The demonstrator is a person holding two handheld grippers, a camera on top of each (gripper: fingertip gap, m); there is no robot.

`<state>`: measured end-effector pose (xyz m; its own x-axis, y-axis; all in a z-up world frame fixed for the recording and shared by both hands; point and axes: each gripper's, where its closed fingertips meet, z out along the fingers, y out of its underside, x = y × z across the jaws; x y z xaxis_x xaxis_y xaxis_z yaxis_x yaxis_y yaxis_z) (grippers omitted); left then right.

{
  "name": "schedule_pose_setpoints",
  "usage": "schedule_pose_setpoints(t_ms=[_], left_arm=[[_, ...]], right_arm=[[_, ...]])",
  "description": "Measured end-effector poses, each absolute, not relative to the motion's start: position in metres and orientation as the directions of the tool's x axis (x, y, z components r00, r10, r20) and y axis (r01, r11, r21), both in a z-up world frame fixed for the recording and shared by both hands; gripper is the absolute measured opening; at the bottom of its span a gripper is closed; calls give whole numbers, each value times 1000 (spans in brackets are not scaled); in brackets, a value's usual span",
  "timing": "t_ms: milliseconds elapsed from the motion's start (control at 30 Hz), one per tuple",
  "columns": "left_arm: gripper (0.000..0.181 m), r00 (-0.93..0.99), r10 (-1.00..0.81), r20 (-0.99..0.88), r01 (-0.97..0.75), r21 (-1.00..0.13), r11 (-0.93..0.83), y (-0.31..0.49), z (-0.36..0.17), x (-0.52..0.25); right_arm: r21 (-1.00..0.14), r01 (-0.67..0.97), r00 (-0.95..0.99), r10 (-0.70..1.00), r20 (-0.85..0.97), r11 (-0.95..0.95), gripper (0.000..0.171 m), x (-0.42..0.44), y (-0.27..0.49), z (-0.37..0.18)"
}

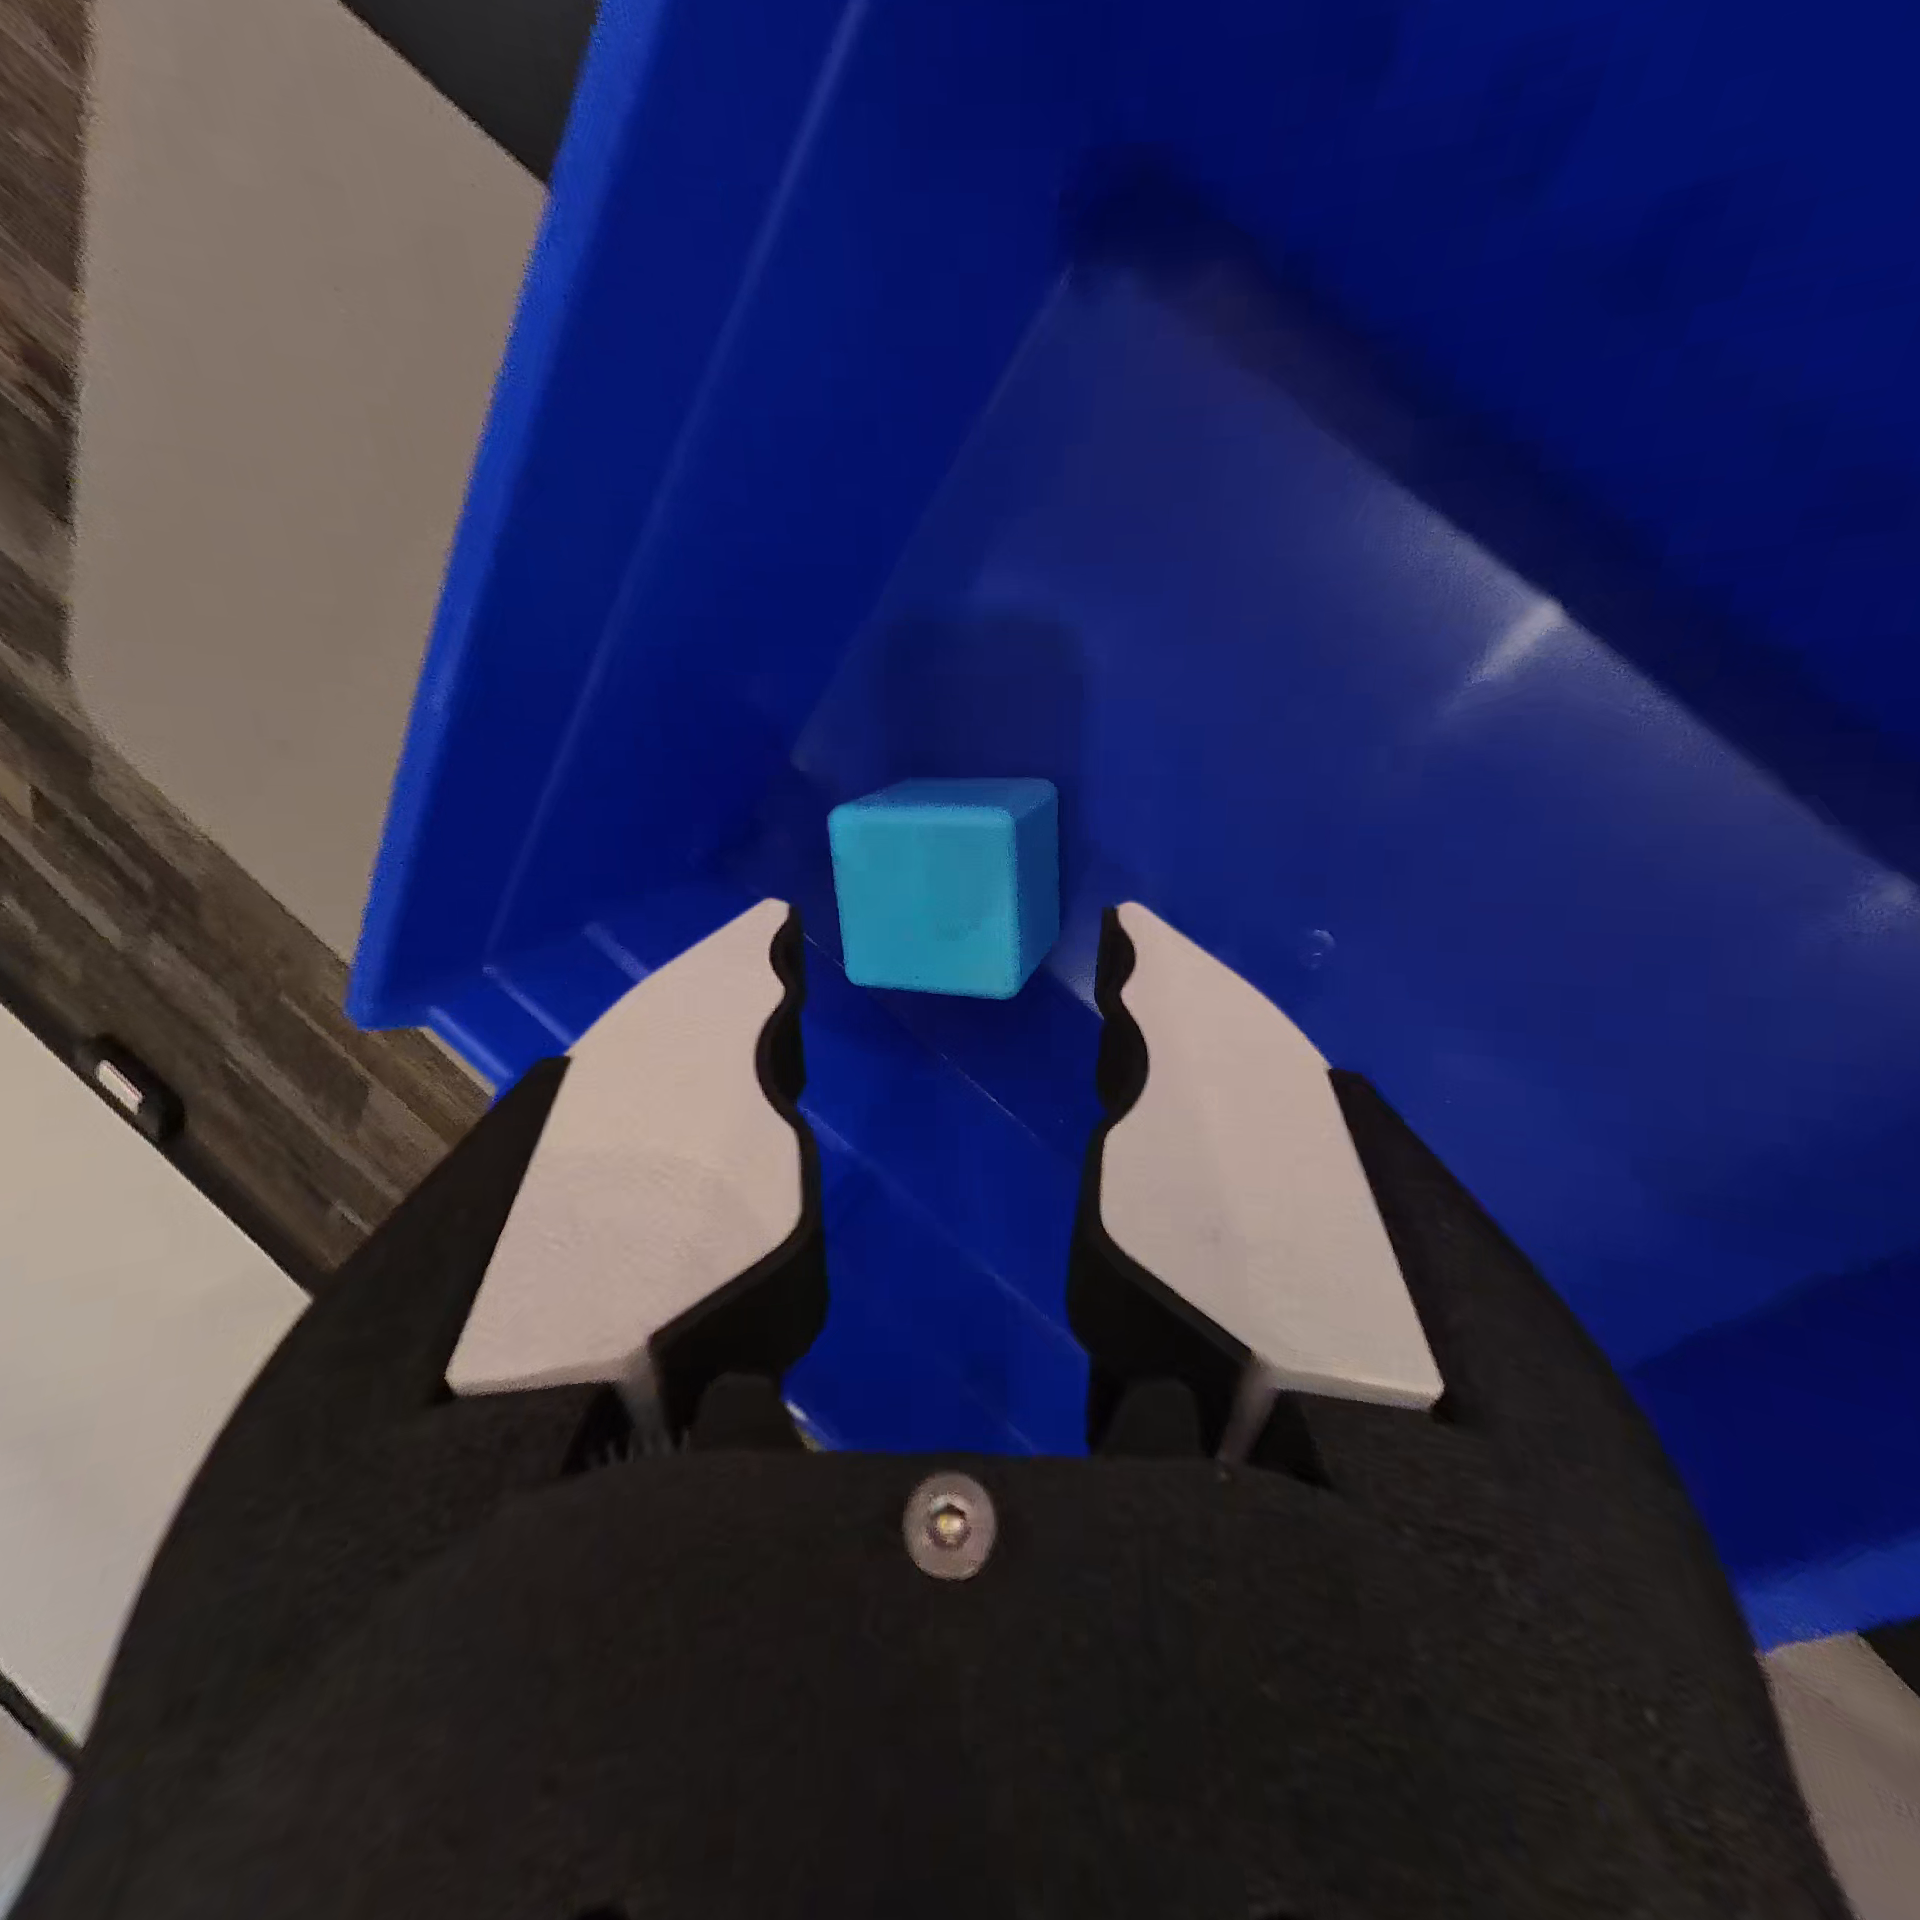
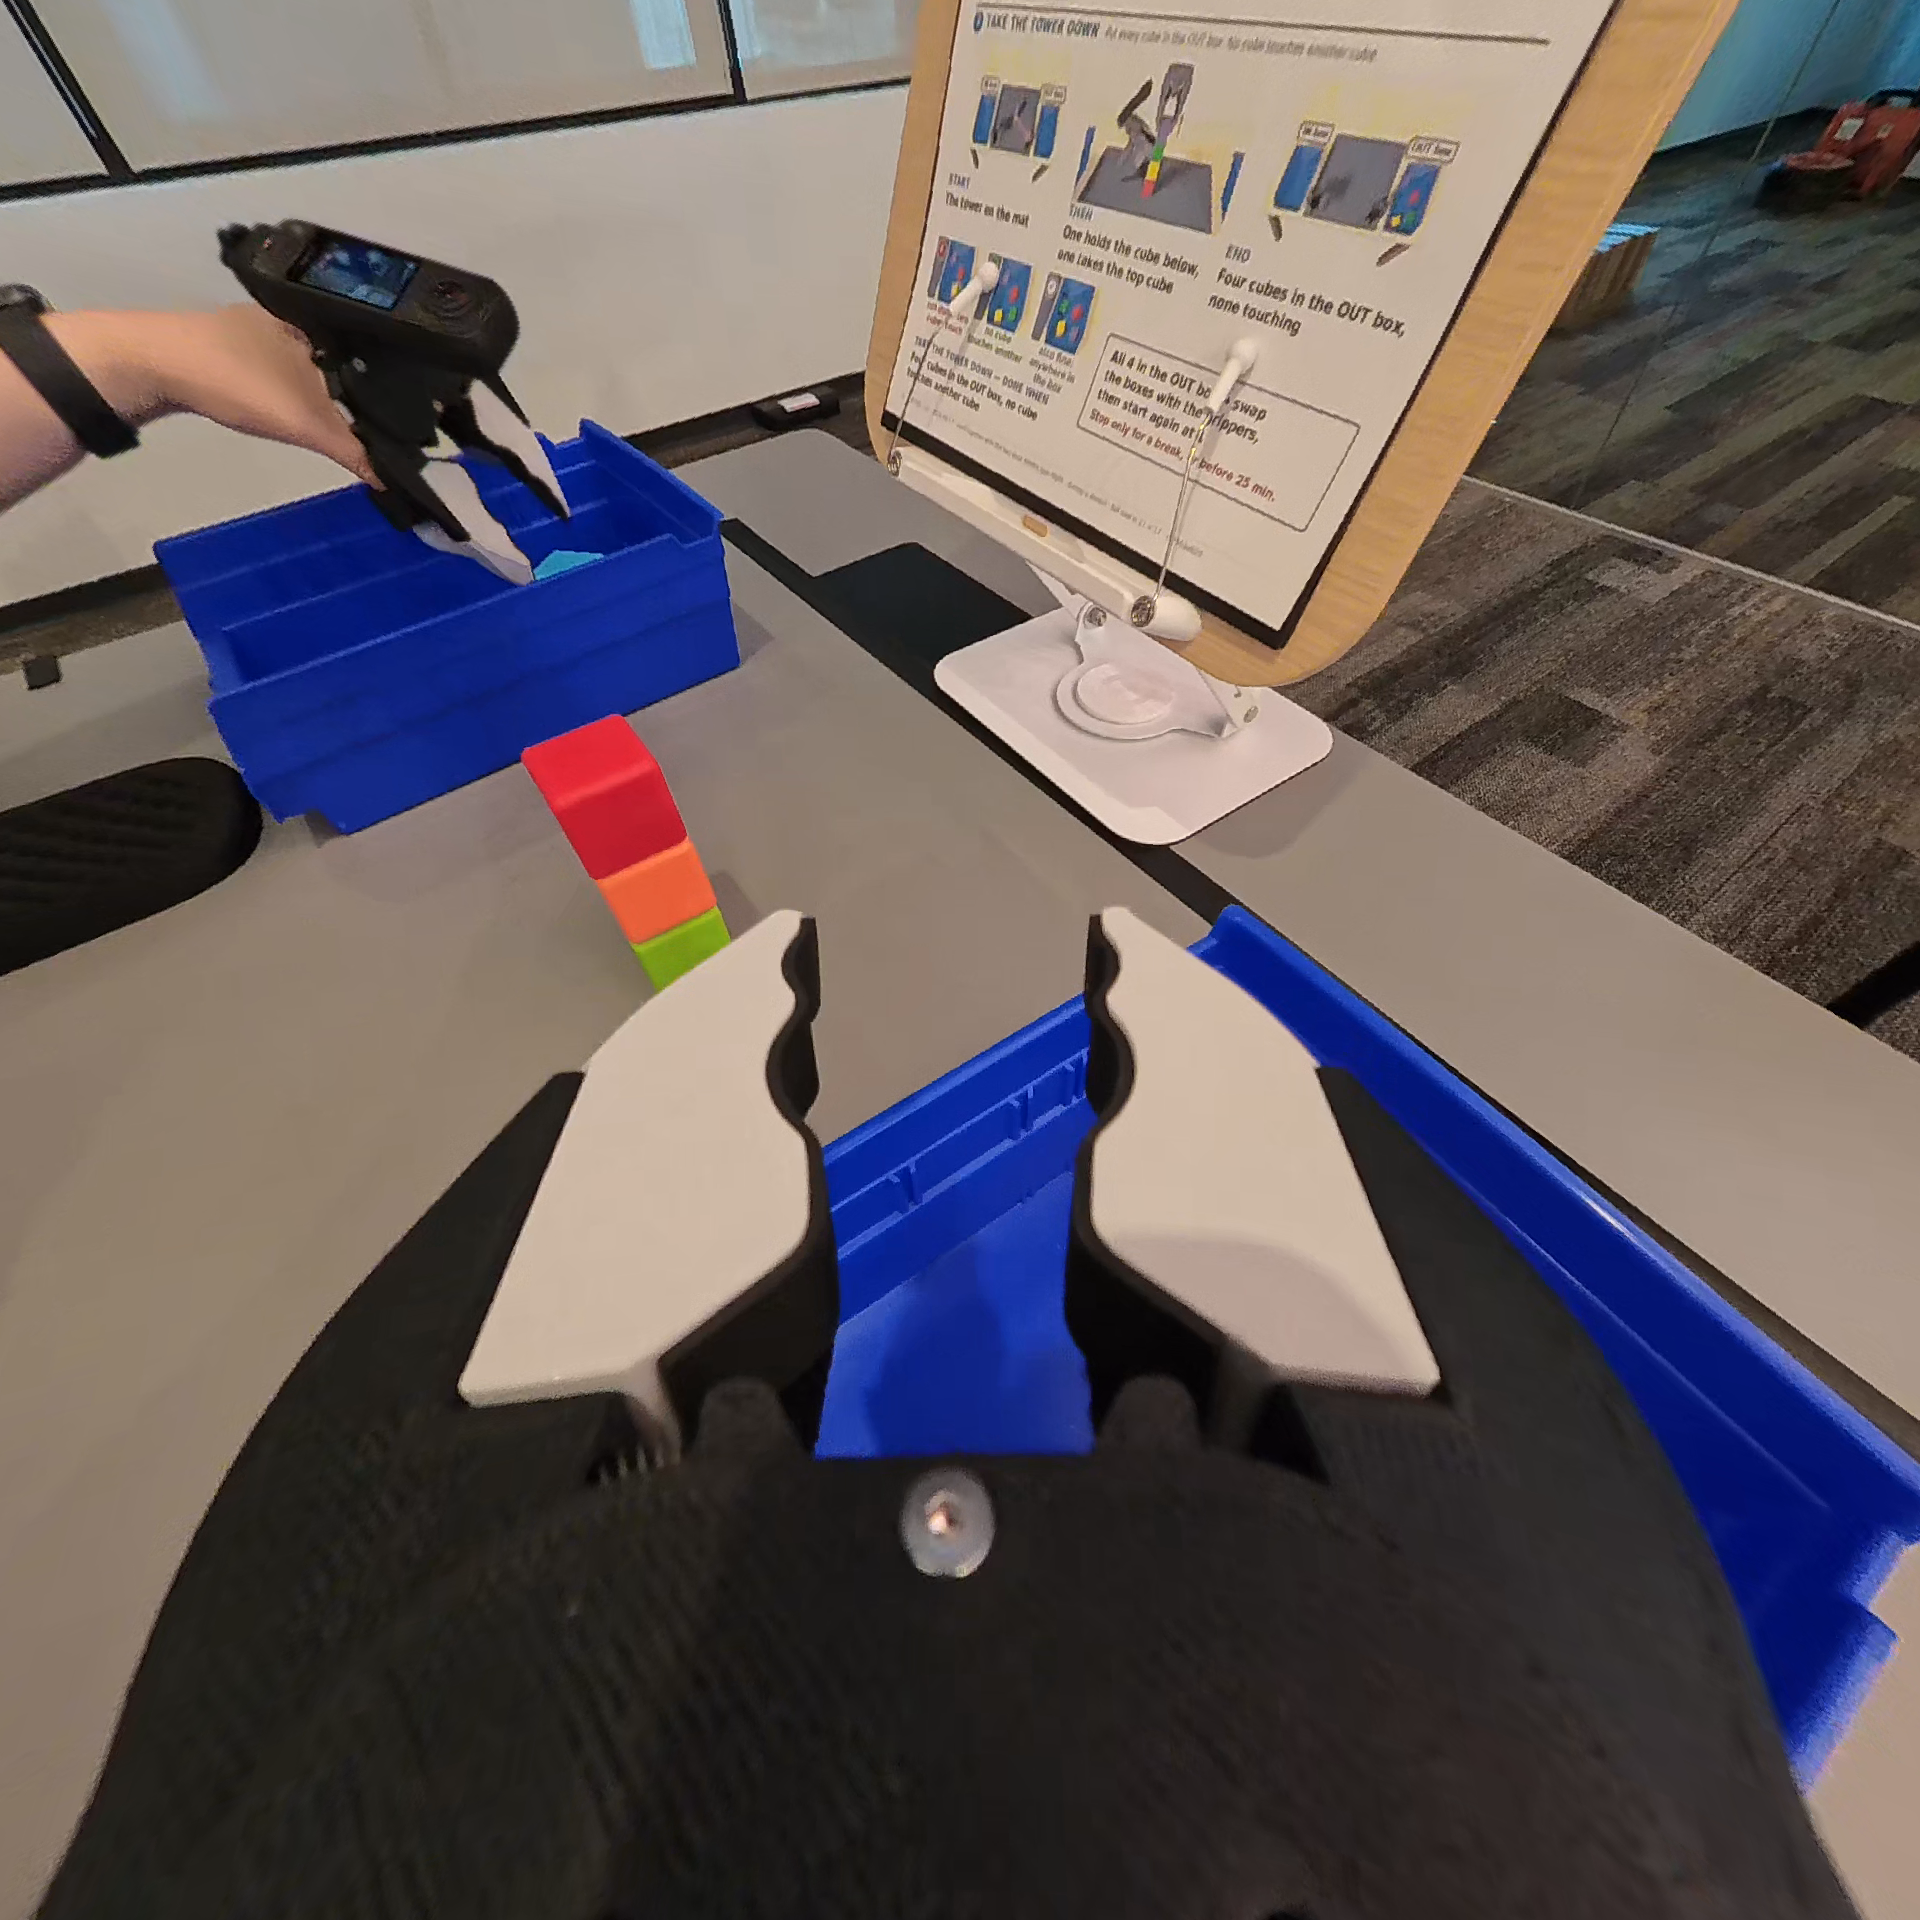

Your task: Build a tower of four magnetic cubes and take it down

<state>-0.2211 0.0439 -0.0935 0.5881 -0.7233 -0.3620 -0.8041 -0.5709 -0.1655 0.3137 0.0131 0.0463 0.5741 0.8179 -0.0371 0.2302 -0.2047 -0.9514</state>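
An instruction sheet (image 2: 1195,281) with printed text and small pictures stands on a white stand (image 2: 1132,717) at the table's (image 2: 935,790) far edge. The left gripper (image 1: 945,914) is spread open inside the far blue bin (image 1: 1351,520), its fingers (image 1: 717,1039) flanking the light-blue cube (image 1: 940,888) without touching. The right gripper (image 2: 951,925) gapes empty over the near blue bin (image 2: 1507,1247). Mid-table stand the red cube (image 2: 608,795), orange cube (image 2: 655,888) and green cube (image 2: 681,945), stacked.

Left hand-held gripper (image 1: 945,914): matt black textured plastic body, smooth pale grey finger (image 1: 665,1132) faces, shiny metal screw (image 1: 948,1527). Light-blue cube (image 1: 940,883): smooth matt. Far blue bin (image 1: 1351,520): glossy moulded plastic. Tabletop (image 2: 312,1091): smooth matt grey. Instruction board (image 2: 1455,436): wood-look frame, paper sheet. Floor (image 2: 1714,623): rough-looking carpet.
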Motion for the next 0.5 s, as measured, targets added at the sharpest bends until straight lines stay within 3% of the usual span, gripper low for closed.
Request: schedule_pose_setpoints(t_ms=[233, 500], left_arm=[[57, 584, -744, -323, -794, -37, -607, 47, -123, -238], [53, 610, -726, -317, -770, -19, -638, 53, -140, -243]], right_arm=[[-942, 246, 583, 811, -44, -229, 50, 316, 17, 38], [-940, 245, 583, 811, -55, -239, 50, 318, 17, 36]])
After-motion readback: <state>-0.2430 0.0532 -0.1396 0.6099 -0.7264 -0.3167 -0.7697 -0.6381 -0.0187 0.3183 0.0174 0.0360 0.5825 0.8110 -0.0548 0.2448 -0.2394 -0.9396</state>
